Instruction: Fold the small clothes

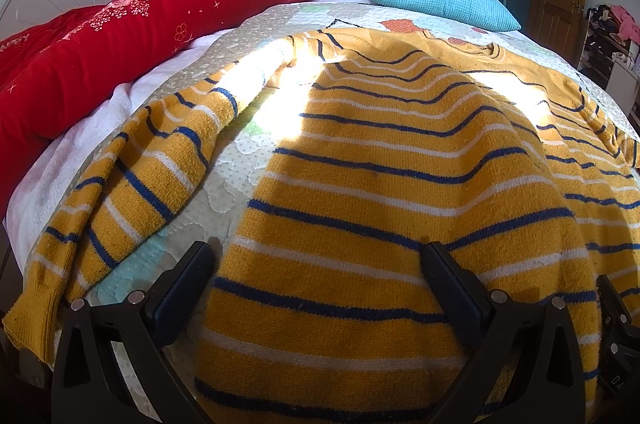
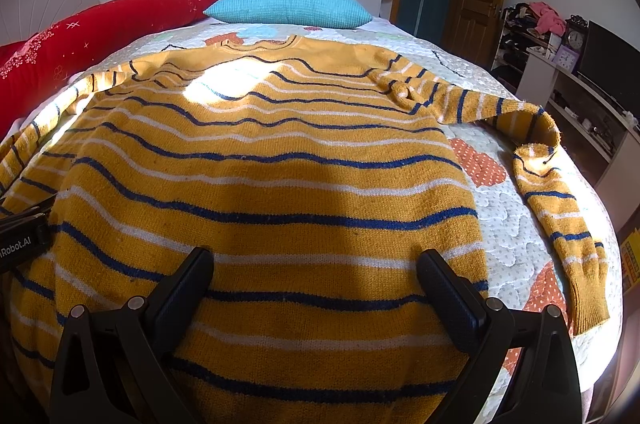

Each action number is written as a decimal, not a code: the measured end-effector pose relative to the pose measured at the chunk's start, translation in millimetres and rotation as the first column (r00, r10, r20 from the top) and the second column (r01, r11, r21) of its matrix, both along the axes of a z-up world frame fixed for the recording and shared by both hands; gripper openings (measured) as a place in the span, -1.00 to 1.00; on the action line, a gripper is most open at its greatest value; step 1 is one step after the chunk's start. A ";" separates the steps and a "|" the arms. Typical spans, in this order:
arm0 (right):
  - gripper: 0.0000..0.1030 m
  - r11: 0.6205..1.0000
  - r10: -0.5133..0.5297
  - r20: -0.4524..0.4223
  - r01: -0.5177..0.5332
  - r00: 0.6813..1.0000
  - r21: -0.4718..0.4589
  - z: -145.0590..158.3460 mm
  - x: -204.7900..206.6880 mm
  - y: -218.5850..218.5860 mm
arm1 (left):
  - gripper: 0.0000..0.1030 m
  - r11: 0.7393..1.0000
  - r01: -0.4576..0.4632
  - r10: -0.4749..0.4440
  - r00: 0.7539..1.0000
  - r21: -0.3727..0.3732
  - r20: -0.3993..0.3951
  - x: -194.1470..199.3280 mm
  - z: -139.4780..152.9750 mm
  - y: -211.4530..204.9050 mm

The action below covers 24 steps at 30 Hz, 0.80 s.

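A yellow knit sweater (image 1: 392, 191) with blue and white stripes lies flat on the bed, collar away from me. It also shows in the right wrist view (image 2: 256, 183). Its left sleeve (image 1: 132, 183) trails down toward the bed's near-left edge. Its right sleeve (image 2: 556, 191) bends at the elbow and runs down the right side. My left gripper (image 1: 316, 264) is open over the sweater's lower left hem. My right gripper (image 2: 314, 264) is open over the lower right hem. Neither holds anything. The right gripper's body (image 1: 616, 336) shows at the edge of the left wrist view.
A red quilt (image 1: 132, 35) lies along the left side of the bed. A turquoise pillow (image 2: 288, 3) sits at the far end. The patterned bedspread (image 2: 512, 232) is bare to the right of the sweater. A shelf unit (image 2: 568, 71) stands past the bed's right edge.
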State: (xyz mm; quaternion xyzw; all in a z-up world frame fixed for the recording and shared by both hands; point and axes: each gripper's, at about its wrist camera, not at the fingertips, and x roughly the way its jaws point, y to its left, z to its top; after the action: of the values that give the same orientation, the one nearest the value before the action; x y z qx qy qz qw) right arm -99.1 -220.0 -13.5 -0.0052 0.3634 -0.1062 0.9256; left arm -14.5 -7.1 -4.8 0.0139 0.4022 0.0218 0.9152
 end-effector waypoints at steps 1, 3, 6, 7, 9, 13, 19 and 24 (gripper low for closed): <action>0.99 1.000 0.000 0.000 0.000 1.000 0.000 0.0 0.1 -0.1 | 1.00 1.000 0.000 0.000 1.000 0.000 -0.001 0.0 0.0 -0.1; 0.99 1.000 0.001 -0.001 -0.001 1.000 0.001 -0.2 -0.1 0.0 | 1.00 1.000 -0.001 0.001 1.000 -0.001 -0.005 0.8 0.5 -0.3; 0.99 1.000 0.002 0.000 -0.002 1.000 0.005 0.1 0.3 -0.2 | 1.00 1.000 -0.015 0.015 1.000 0.006 -0.010 2.1 3.0 -1.2; 0.99 1.000 0.003 0.000 -0.003 1.000 0.006 0.2 0.6 -0.3 | 1.00 1.000 -0.023 0.023 1.000 0.009 -0.012 2.4 3.6 -2.0; 0.99 1.000 0.005 0.003 -0.005 1.000 0.010 0.1 0.3 -0.7 | 1.00 0.999 -0.031 0.031 0.999 0.026 -0.011 1.9 5.2 -3.5; 0.99 1.000 0.020 0.019 -0.020 1.000 0.013 -1.6 -0.3 -1.2 | 1.00 1.000 0.007 -0.007 0.999 -0.014 -0.040 0.3 12.8 4.1; 0.99 0.998 0.056 0.018 -0.056 0.998 0.021 -2.3 0.4 -3.9 | 1.00 0.981 -0.026 0.032 0.999 -0.194 0.030 -20.9 61.1 62.0; 0.99 0.997 0.069 0.022 -0.069 0.997 0.020 -3.4 -1.3 -4.2 | 1.00 0.972 -0.157 0.162 0.987 -0.177 0.012 -16.5 72.9 142.1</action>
State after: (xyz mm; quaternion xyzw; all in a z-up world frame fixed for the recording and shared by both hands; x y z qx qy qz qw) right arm -100.4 -224.2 -16.8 -0.0068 0.3541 -0.0703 0.9325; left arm -31.0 135.0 68.1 -0.0995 0.3902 0.0598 0.9134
